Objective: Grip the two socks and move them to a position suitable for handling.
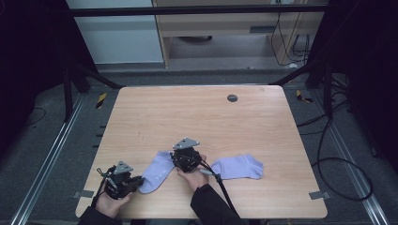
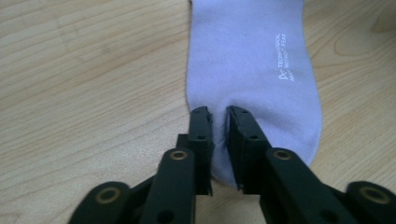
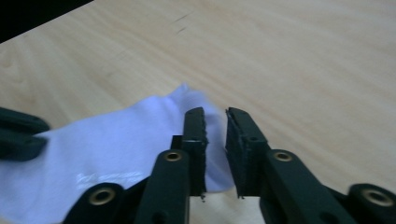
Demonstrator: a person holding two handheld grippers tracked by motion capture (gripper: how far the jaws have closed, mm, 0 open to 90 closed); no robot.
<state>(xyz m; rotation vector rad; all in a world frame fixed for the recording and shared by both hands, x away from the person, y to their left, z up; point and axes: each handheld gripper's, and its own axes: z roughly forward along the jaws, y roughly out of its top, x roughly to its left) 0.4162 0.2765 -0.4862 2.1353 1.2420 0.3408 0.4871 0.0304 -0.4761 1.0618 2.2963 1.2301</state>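
Note:
Two lilac socks lie near the front edge of the wooden table (image 1: 187,117). The left sock (image 1: 157,171) stretches between my two grippers. My left gripper (image 1: 137,181) sits at its near end; in the left gripper view the jaws (image 2: 219,114) stand close together with a fold of the sock (image 2: 252,56) pinched between them. At the sock's far end is my right gripper (image 1: 174,159), and in the right gripper view (image 3: 215,114) its narrow jaws hold the edge of the sock (image 3: 116,135). The second sock (image 1: 238,167) lies flat, to the right of my right hand.
A small dark round cap (image 1: 232,98) is set into the table near its far edge. The right gripper's black cable (image 1: 220,185) trails off the front edge. Metal rails and cables run along the floor on both sides.

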